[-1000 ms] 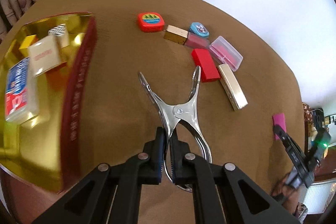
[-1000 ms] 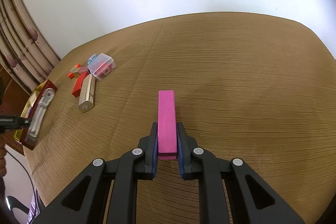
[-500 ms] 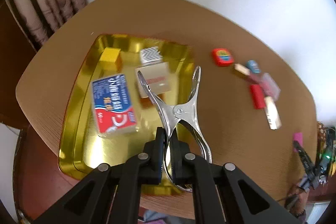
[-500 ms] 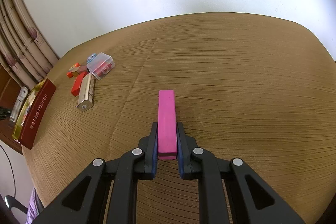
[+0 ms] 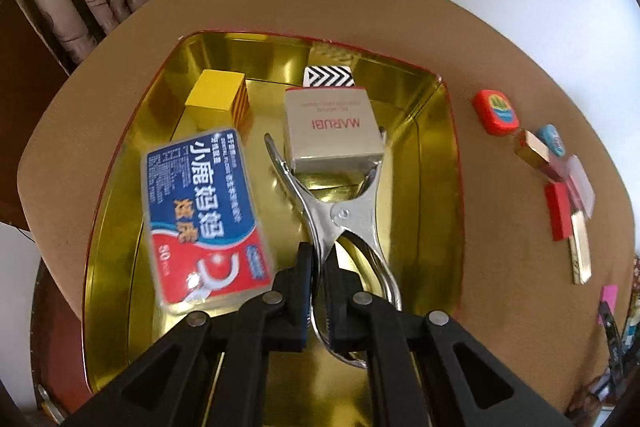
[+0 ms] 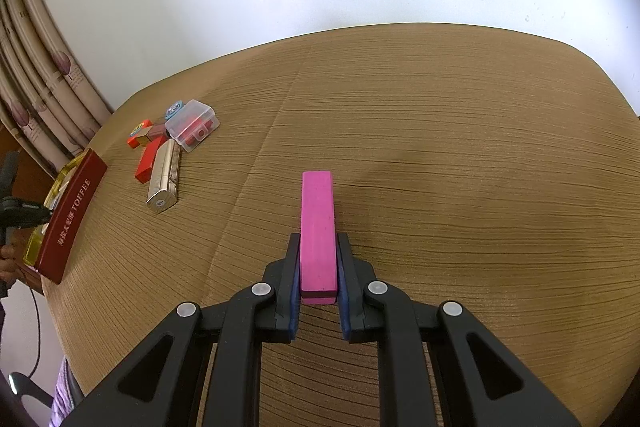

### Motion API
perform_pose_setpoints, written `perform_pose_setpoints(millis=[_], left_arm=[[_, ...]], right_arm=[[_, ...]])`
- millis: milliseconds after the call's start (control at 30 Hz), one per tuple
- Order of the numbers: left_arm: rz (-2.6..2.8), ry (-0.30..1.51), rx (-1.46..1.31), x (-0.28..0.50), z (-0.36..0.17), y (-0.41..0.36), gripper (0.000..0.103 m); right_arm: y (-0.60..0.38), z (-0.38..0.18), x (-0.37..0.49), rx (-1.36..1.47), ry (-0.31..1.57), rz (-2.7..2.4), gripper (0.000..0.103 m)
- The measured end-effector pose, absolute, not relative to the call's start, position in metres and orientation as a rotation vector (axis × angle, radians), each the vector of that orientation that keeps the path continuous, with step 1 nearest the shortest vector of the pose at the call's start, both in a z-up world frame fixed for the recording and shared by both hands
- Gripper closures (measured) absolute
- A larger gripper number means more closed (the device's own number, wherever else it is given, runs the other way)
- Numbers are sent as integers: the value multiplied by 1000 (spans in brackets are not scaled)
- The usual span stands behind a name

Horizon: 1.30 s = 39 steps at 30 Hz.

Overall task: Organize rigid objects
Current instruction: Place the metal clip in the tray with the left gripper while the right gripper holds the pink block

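Gripping one handle loop of a metal hole punch (image 5: 340, 219), the left gripper (image 5: 318, 291) is clenched and hangs above the gold tin (image 5: 432, 163). The punch points away from the camera, its tips over the beige box (image 5: 330, 129) lying inside the tin. The tin also contains a blue and red packet (image 5: 204, 215), a yellow block (image 5: 218, 95) and a black and white striped box (image 5: 329, 77). The tin rests on the wooden table (image 6: 440, 131) near its left edge.

The right gripper (image 6: 318, 279) is clenched on a pink bar (image 6: 317, 231), which projects forward over bare tabletop. Between tin and bar, a cluster lies on the table: a red block (image 6: 149, 163), a gold case (image 6: 164, 179), a clear plastic case (image 6: 193, 125) and a red round-cornered box (image 5: 495, 111), all close together.
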<state>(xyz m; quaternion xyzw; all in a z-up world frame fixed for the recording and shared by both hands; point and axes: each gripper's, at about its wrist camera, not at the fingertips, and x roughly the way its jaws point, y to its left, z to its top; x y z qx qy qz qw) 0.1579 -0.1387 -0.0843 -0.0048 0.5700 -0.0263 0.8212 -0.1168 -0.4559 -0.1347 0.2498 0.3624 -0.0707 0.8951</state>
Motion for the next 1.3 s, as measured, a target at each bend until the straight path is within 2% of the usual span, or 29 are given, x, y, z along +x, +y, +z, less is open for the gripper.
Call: perform_pose_setpoints(millis=[233, 300, 367, 433, 900, 1100, 1300], left_arm=[[-27, 1169, 56, 161, -86, -145, 96], [-26, 1146, 102, 152, -80, -150, 92], [-13, 1074, 173, 139, -72, -155, 84], [-5, 1029, 199, 130, -63, -157, 83], [17, 873, 54, 26, -23, -110, 82], [62, 846, 58, -4, -34, -86, 82], [75, 866, 89, -16, -55, -75, 82]], right_arm=[[-456, -135, -117, 518, 752, -146, 89], [-457, -135, -117, 521, 752, -144, 89], [-458, -135, -118, 528, 751, -139, 89], [-460, -136, -118, 535, 751, -134, 89], [-459, -130, -106, 523, 803, -137, 88], [-447, -123, -102, 661, 800, -50, 88], [-383, -74, -66, 652, 765, 131, 88]])
